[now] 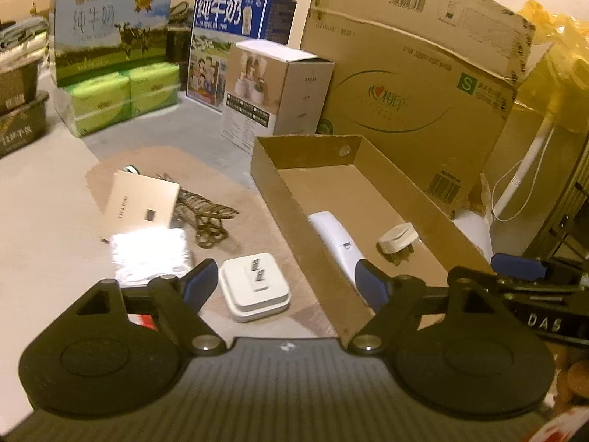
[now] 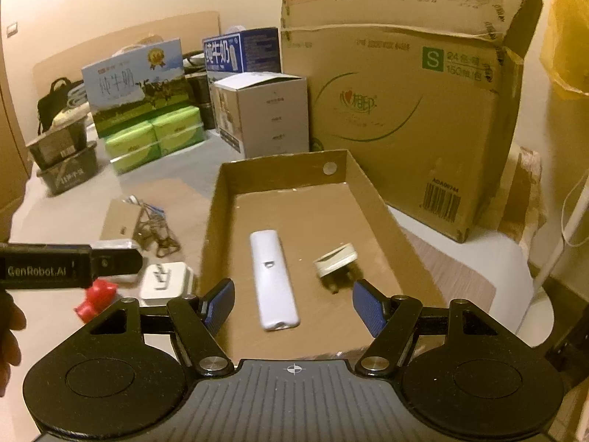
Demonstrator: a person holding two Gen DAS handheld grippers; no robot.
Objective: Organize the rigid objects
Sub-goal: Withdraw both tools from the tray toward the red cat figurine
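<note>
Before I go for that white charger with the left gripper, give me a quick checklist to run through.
1. Left gripper open: ok, jaws spread wide and empty.
2. White charger reachable: ok, it lies between the jaws, prongs up, on the brown mat outside the tray.
3. Clearance around it: cannot tell; the shiny silver packet sits close on its left.
4. Cardboard tray has room: ok, only the white remote and a small white plug lie in it.
5. Right gripper out of the way: not ok, it hovers open over the tray's near end.
</note>
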